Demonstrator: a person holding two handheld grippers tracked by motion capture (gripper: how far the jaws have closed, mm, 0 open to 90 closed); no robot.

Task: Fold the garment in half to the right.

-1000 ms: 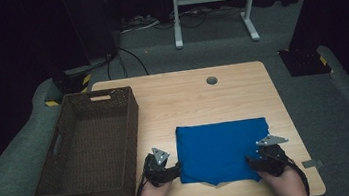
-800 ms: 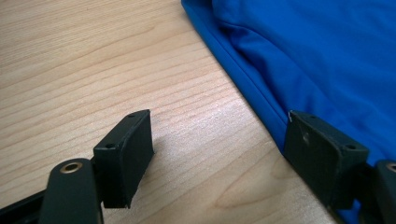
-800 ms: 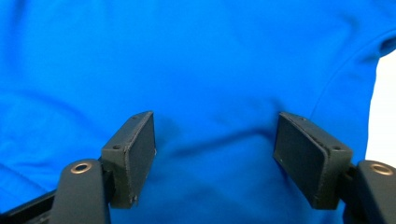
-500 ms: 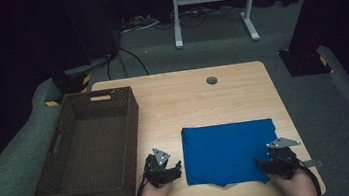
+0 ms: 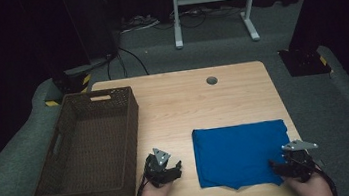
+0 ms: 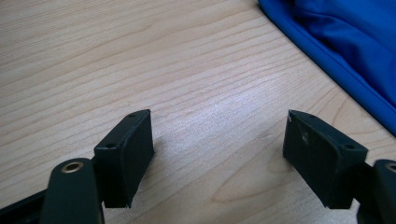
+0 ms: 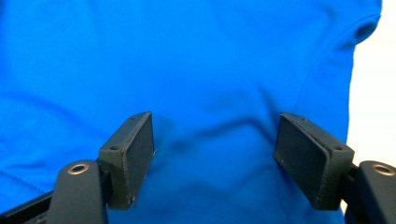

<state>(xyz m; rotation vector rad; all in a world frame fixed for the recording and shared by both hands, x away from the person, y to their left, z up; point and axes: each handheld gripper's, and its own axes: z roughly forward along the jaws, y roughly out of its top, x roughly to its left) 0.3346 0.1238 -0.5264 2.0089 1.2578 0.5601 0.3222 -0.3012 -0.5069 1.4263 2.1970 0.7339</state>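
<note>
The folded blue shirt (image 5: 241,154) lies flat on the table (image 5: 183,102), toward 5 o'clock from the table's middle, and it now sits slightly further right than a second ago, when its left edge lay just beside the left gripper (image 5: 163,167). That gripper has let go and stayed put: its fingers (image 6: 126,154) stand wide apart over bare wood with nothing between them, the shirt's hem off at their 2 o'clock. The right gripper (image 5: 291,163) has slid outward with the cloth and rests at the shirt's near right corner, its fingers (image 7: 130,154) also spread wide, hovering over the fabric without pinching it. A small flap still pokes out of the near edge at 6 o'clock. The fold seems finished and smoothed; the likely next step is lifting the shirt into the wicker basket (image 5: 73,191) at 9 o'clock.
</note>
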